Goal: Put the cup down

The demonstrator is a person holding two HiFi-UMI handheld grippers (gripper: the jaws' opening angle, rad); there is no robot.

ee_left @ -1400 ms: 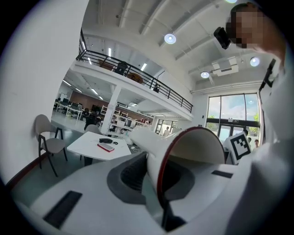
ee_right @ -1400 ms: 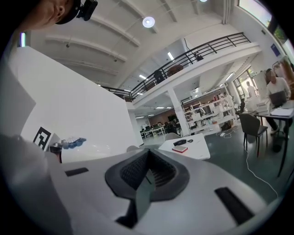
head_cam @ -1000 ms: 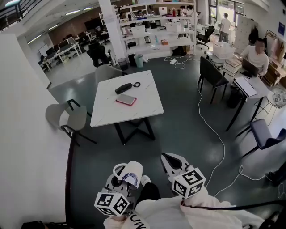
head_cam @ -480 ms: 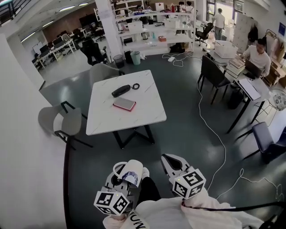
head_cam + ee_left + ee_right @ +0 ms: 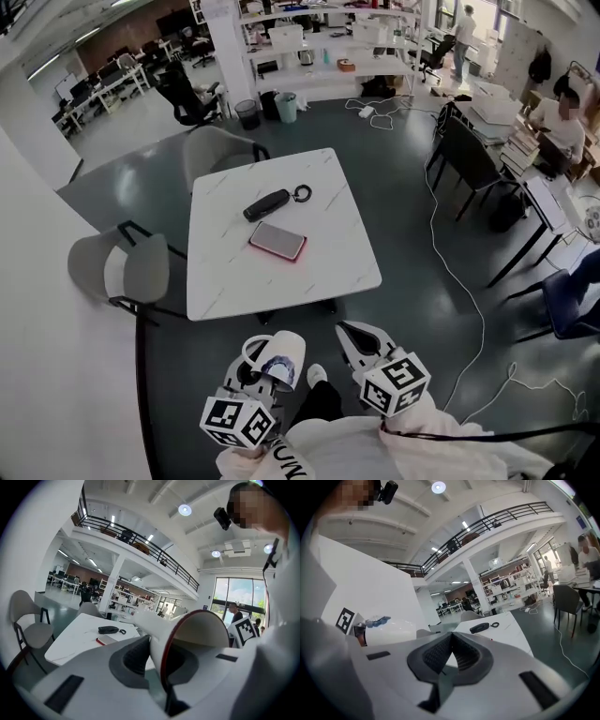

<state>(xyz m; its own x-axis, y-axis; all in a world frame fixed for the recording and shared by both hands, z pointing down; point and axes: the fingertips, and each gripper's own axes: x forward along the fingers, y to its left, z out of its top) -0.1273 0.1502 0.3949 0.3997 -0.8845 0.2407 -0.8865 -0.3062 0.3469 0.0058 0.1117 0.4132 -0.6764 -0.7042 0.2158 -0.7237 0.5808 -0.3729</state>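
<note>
Item: white ceramic cup (image 5: 278, 357). We hold its rim clamped in the left hand-held gripper (image 5: 161, 656). Right hand-held gripper (image 5: 451, 654) closed, empty. The thin rim grip could slip short of the white square desk (image 5: 328, 253).

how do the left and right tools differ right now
The left tool grips the rim of the cup; the right tool holds nothing. The left tool's jaws stand slightly apart around the cup wall; the right tool's meet at the tips. Both point toward the table.
</note>
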